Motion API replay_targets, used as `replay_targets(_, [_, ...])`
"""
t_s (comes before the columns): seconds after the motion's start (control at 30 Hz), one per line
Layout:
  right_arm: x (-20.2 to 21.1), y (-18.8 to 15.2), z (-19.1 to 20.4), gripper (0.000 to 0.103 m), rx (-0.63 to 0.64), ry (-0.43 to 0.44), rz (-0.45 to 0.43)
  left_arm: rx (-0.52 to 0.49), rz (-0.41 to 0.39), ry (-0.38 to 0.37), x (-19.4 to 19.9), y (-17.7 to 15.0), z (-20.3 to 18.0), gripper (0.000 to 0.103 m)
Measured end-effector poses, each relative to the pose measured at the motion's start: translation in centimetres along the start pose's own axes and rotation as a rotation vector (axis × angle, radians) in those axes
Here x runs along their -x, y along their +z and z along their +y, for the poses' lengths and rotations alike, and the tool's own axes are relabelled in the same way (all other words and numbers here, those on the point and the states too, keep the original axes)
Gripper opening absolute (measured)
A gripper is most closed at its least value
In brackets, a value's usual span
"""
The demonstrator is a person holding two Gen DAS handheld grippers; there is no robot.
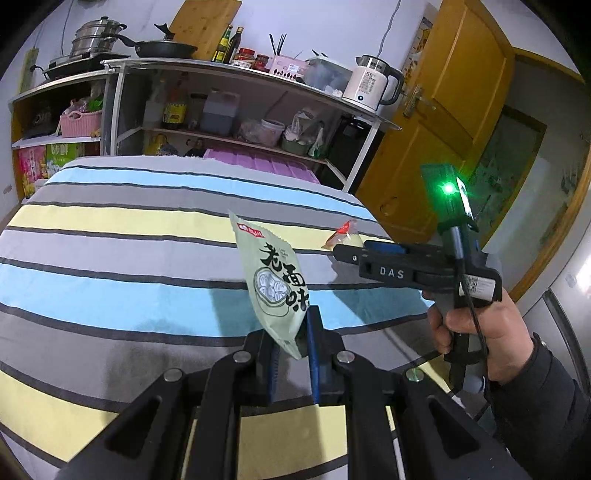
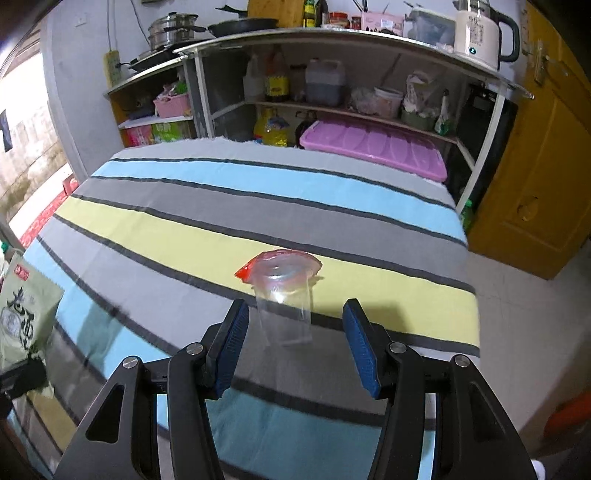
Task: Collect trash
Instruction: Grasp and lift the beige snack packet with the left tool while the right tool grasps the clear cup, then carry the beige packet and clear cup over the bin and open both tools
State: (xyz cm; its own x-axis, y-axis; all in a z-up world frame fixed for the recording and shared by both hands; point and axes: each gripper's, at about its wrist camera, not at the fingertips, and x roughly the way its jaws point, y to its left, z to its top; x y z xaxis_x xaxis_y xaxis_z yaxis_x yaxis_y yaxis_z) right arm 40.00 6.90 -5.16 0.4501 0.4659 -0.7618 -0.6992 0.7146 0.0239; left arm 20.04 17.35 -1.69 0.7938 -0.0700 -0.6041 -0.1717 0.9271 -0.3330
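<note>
My left gripper [image 1: 293, 332] is shut on the lower corner of a pale green snack wrapper [image 1: 273, 273] with black characters, held up above the striped tablecloth [image 1: 129, 266]. The same wrapper [image 2: 26, 314] shows at the left edge of the right wrist view. A clear plastic cup [image 2: 284, 314] with a peeled red foil lid stands on the yellow stripe of the tablecloth [image 2: 184, 229]. My right gripper [image 2: 297, 314] is open, its blue pads [image 2: 232, 347] on either side of the cup with gaps. In the left wrist view a hand holds the right gripper [image 1: 340, 253] next to the cup [image 1: 341, 236].
Behind the table stands a metal shelf unit [image 2: 332, 37] with a kettle [image 2: 480, 29], pans and bottles. A purple box lid [image 2: 373, 147] lies beyond the far edge. A yellow door [image 2: 535, 166] and bare floor [image 2: 517, 314] are to the right of the table's edge.
</note>
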Motion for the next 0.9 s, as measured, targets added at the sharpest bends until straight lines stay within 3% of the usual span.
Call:
replay_targets(0.07, [0.0,0.0,0.1,0.029,0.007,-0.005,0.0,0.002,0.006,-0.001,-0.2,-0.1,0.1,0.014])
replay_targets(0.3, [2.0,-0.8,0.2,0.029,-0.023,0.023,-0.023,-0.009,0.007,0.0,-0.1,-0.2,-0.2,0.014])
replay_targets(0.9, [17.0,-8.6,-0.3,0.029,-0.145,0.037,-0.202,-0.12,-0.007,-0.033,3.6,-1.4,-6.8,0.014])
